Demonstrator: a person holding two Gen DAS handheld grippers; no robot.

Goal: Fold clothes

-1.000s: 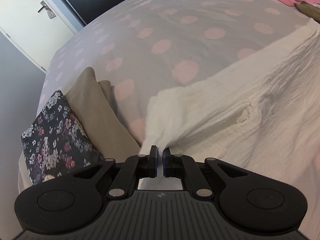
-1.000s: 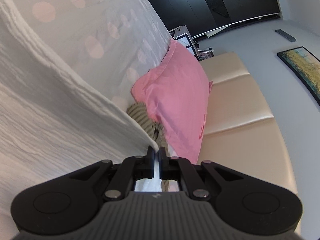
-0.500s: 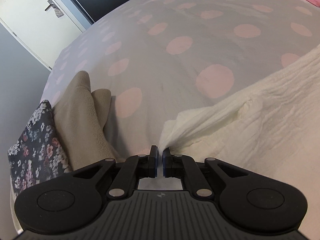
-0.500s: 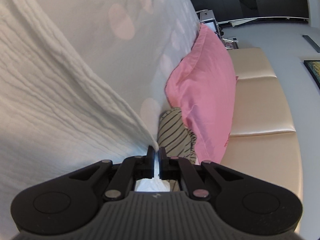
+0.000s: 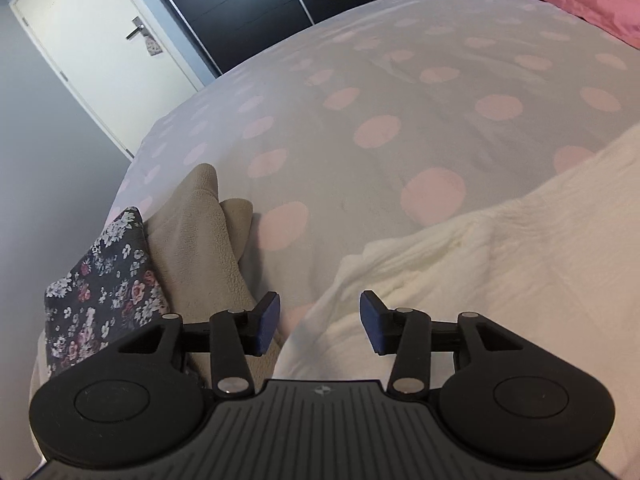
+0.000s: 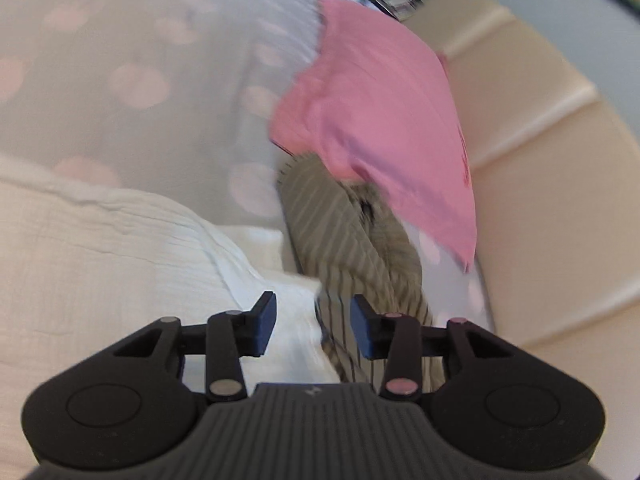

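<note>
Both grippers' jaws are opening, gripping nothing: the left gripper (image 5: 320,322) over the white garment's (image 5: 500,264) corner, the right gripper (image 6: 313,326) over its edge. The garment lies on the bed (image 5: 380,92), a striped garment (image 6: 340,224) at two o'clock.

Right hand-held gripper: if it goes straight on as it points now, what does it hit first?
Probably the edge of the white garment or the striped garment beside it. The right hand-held gripper, jaws opening with nothing pinched, aims down at their border. The frame is blurred, so I cannot tell which comes first.
</note>
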